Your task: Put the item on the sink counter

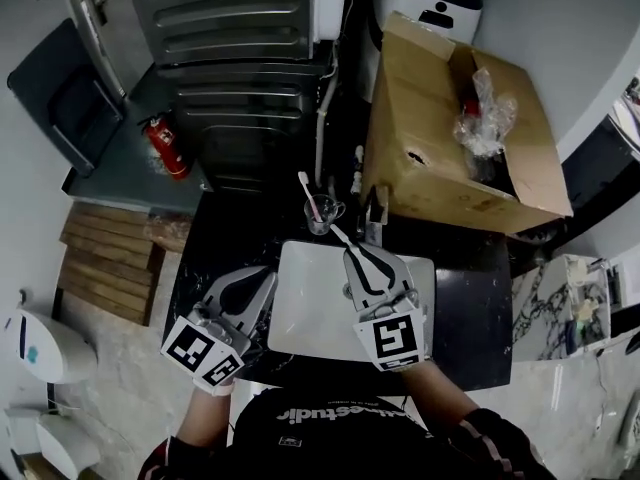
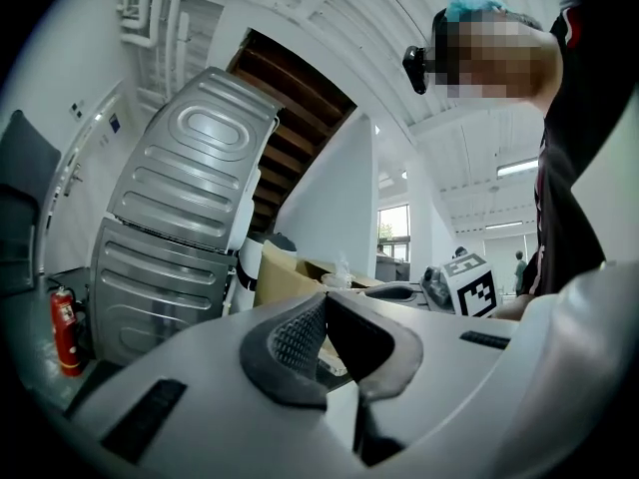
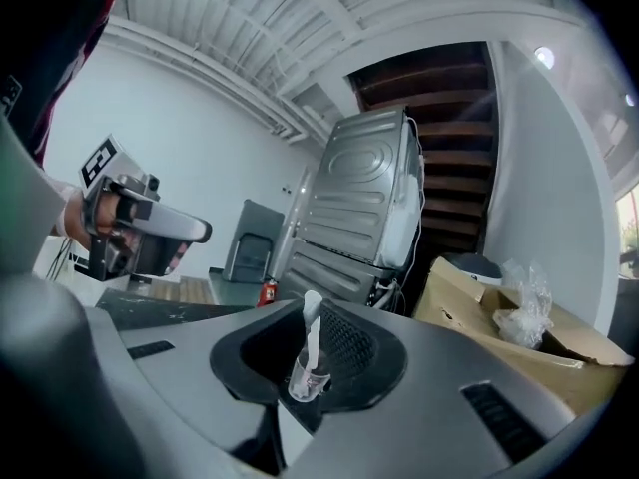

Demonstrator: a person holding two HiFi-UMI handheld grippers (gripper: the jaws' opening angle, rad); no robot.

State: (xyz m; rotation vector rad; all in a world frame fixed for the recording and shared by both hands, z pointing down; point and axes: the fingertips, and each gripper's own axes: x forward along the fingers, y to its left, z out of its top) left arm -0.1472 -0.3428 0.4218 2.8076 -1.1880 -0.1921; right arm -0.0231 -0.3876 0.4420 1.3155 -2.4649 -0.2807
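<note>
A clear glass cup (image 1: 322,213) with a white toothbrush (image 1: 307,188) in it stands upright on the black sink counter (image 1: 470,308), just behind the white basin (image 1: 305,313). My right gripper (image 1: 346,247) hovers over the basin and points at the cup, short of it. In the right gripper view its jaws stand a little apart around my right gripper's (image 3: 310,319) gap, and the cup (image 3: 308,379) shows through that gap, beyond the tips. Nothing is held. My left gripper (image 1: 267,274) hangs over the basin's left edge, tips together and empty, as the left gripper view (image 2: 324,300) confirms.
An open cardboard box (image 1: 430,138) with crumpled plastic (image 1: 485,118) sits on the counter's far right. A ribbed metal machine (image 1: 240,48) rises behind the counter. A red fire extinguisher (image 1: 165,148) stands at the left, by wooden pallets (image 1: 105,258).
</note>
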